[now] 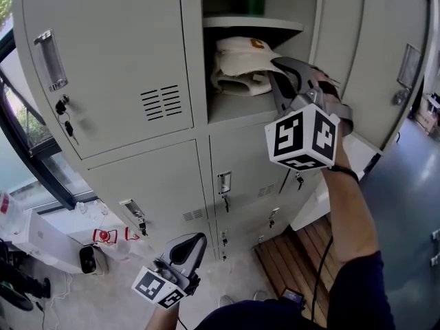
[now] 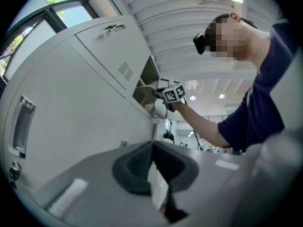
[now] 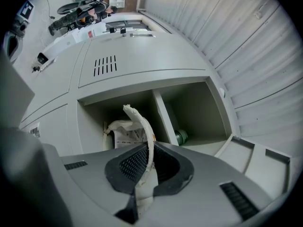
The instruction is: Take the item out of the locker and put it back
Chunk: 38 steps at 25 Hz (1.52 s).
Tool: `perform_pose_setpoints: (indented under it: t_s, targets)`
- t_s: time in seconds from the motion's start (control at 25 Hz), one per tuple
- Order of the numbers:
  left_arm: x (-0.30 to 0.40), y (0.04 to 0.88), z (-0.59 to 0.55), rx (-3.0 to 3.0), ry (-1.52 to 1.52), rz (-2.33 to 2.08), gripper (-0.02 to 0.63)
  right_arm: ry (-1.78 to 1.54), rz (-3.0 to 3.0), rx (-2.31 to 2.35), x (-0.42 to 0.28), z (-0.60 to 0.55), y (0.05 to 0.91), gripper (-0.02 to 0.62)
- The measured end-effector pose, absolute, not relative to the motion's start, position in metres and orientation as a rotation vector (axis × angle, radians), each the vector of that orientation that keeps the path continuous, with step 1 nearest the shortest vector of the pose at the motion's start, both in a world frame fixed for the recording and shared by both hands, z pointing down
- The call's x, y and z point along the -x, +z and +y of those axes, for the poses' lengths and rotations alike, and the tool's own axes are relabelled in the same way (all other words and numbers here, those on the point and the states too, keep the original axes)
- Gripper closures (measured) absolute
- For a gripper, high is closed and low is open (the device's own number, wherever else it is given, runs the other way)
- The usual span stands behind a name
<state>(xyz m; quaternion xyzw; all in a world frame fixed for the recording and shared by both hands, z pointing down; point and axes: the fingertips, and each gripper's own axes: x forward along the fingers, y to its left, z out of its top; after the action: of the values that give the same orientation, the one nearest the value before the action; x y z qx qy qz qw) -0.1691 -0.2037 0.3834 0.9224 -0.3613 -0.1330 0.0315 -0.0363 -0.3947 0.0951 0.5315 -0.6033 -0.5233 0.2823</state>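
Observation:
A cream cap [image 1: 240, 64] lies in the open locker compartment [image 1: 234, 108] under a shelf. My right gripper [image 1: 280, 74] reaches into that compartment and is shut on the cap's brim. In the right gripper view the curved brim [image 3: 143, 126] rises from between the closed jaws of the right gripper [image 3: 150, 150], and the rest of the cap [image 3: 122, 131] lies behind it in the compartment. My left gripper [image 1: 194, 243] hangs low by the bottom lockers, away from the cap. Its jaws meet in the left gripper view [image 2: 152, 148], with only a thin white strip at the seam.
A green object [image 3: 181, 137] stands on the shelf above the cap. The compartment's door [image 1: 385, 60] is swung open to the right. Keys [image 1: 65, 115] hang from the left locker door. A wooden pallet [image 1: 302, 253] and white boxes [image 1: 41, 243] lie on the floor.

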Motion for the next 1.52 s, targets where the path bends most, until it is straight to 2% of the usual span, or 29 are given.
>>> perform_pose_setpoints:
  t_s: [0.48,1.0,1.52]
  targets:
    - [0.136,0.386,-0.182,-2.845,-0.372,-1.092,0.603,-1.477,-1.662,-1.455,0.014,-0.33,0.081,0.574]
    - [0.057,0.376,-0.118,-2.848,-0.347,-1.19,0.603,-1.566,-1.798,-1.418,-0.042,-0.242,0.071,0.575]
    - [-0.001,0.376,-0.039,-2.816,-0.319,-1.328,0.603,-1.561,-1.958,-1.332,-0.092,-0.165,0.099,0.575]
